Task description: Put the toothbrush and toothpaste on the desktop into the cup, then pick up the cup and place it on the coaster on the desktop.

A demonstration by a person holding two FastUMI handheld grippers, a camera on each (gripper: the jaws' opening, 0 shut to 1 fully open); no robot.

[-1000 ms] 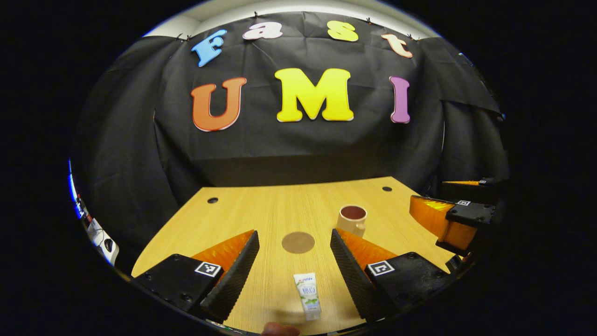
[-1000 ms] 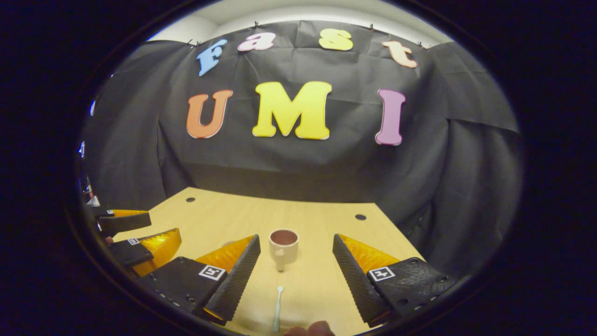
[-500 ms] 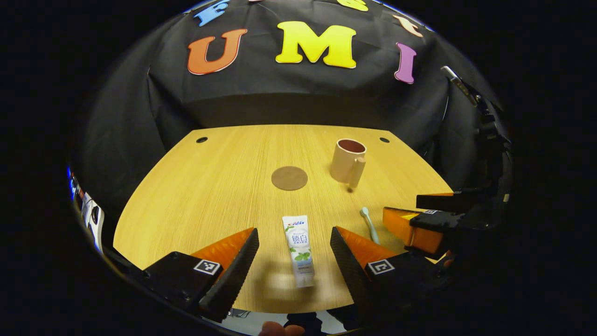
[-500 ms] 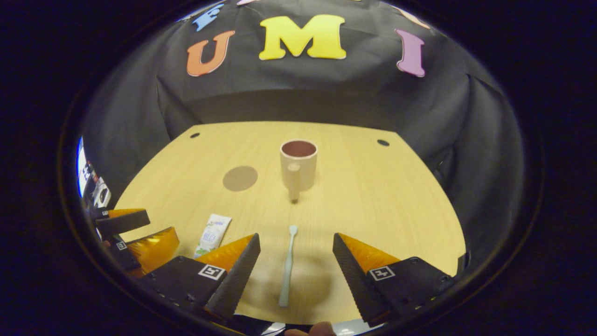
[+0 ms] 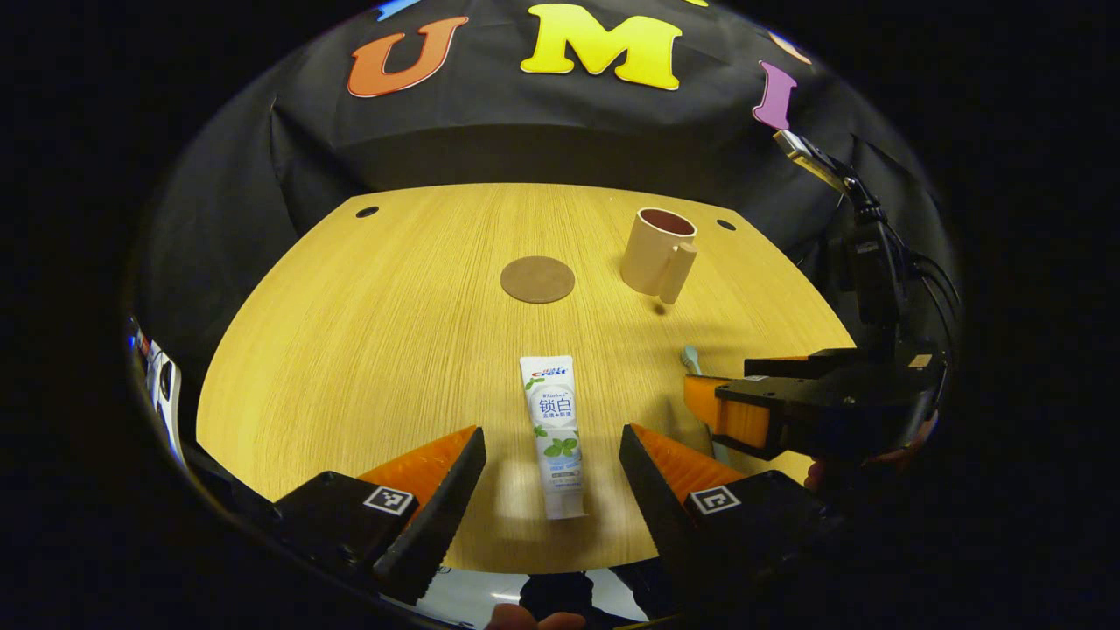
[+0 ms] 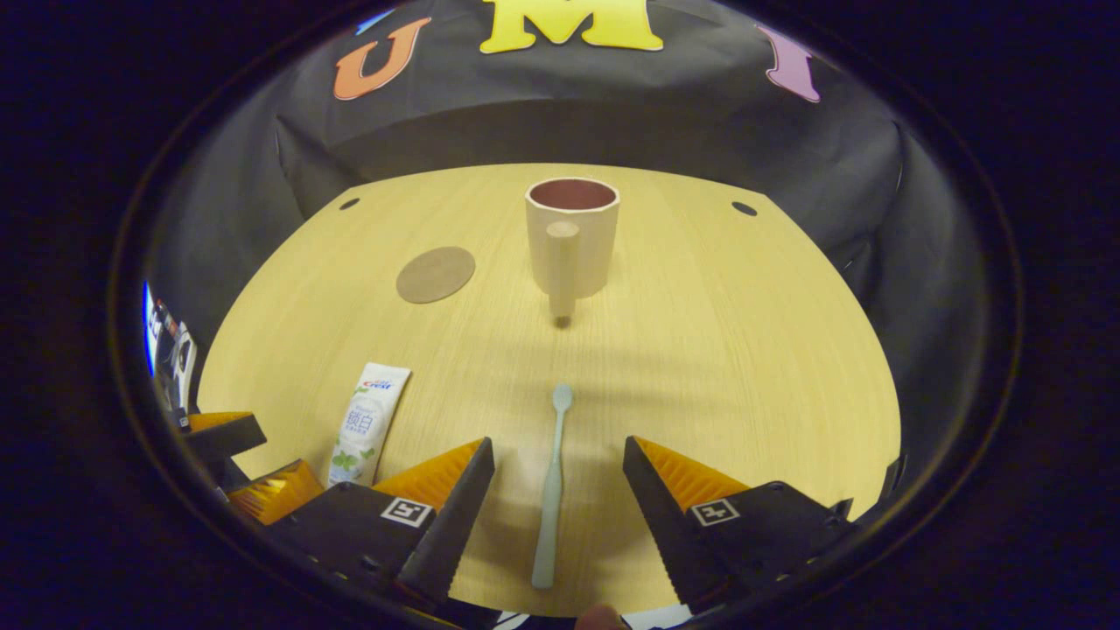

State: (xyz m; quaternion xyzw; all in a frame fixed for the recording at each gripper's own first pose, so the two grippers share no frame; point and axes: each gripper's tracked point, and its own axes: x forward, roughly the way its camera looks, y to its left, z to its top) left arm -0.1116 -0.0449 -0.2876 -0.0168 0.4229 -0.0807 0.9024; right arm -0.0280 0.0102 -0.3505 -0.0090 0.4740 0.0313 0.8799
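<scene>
A white toothpaste tube [image 5: 553, 433] lies flat on the wooden desk, between the spread fingers of my open left gripper [image 5: 553, 451], which hovers above it. A pale green toothbrush [image 6: 551, 488] lies lengthwise between the fingers of my open right gripper [image 6: 558, 464], its head pointing at the cup. The beige cup [image 6: 571, 234] stands upright farther back with its handle facing me and a dark inside. A round brown coaster [image 5: 537, 279] lies left of the cup [image 5: 658, 251]. The toothpaste [image 6: 367, 423] also shows in the right gripper view, with the left gripper [image 6: 245, 464] beside it.
The wooden desk [image 6: 717, 350] has small dark holes near its back corners [image 6: 744, 208]. The right gripper [image 5: 787, 407] and a cable above it sit at the right in the left gripper view. Black cloth closes the back and sides.
Both grippers have risen and tilted downward, so the desk fills more of each view. The toothpaste and toothbrush now lie squarely between the fingers. Nothing on the desk moved.
</scene>
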